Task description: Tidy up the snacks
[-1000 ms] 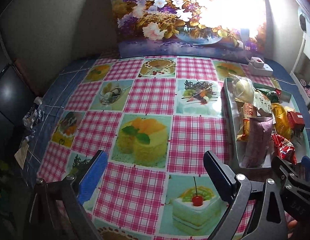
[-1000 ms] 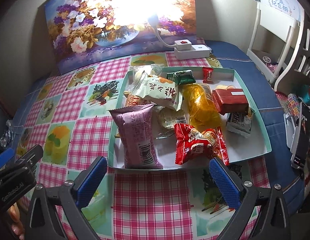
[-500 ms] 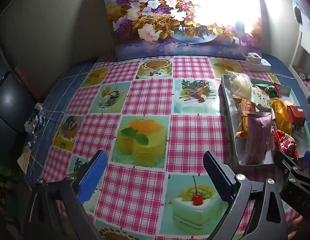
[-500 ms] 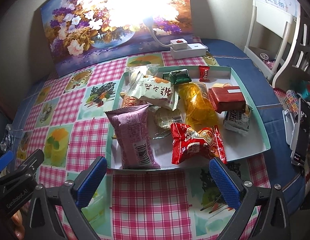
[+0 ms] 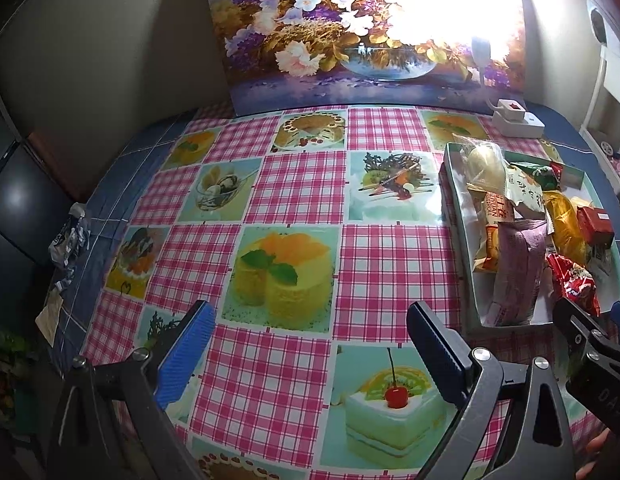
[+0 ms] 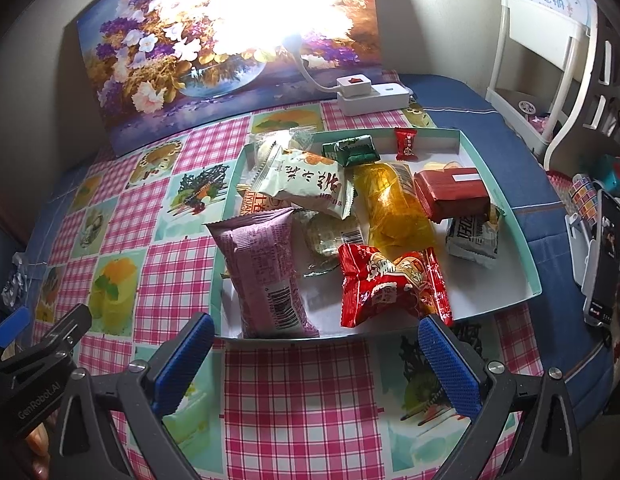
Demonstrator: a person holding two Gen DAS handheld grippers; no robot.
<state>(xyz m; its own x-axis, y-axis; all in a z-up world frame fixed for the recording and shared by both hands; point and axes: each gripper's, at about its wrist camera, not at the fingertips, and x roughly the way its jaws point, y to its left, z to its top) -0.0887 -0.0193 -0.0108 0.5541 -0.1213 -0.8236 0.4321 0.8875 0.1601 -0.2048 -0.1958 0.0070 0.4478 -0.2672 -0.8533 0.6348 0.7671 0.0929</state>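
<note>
Your right tongs (image 6: 314, 364), spread and empty, have eased back from the tray (image 6: 526, 248), as have your spread left tongs (image 5: 310, 356) over the checked tabletop (image 5: 394, 256). The purple packet (image 6: 262, 272), red packet (image 6: 390, 280) and other snacks lie jumbled in the tray, with nothing gripped.

A shallow teal-rimmed white cardboard tray (image 6: 526, 264) holds heaped snacks: a pink foil packet (image 6: 262, 276) at its front-left corner, a crinkled red wrapper (image 6: 390, 280) beside it.
</note>
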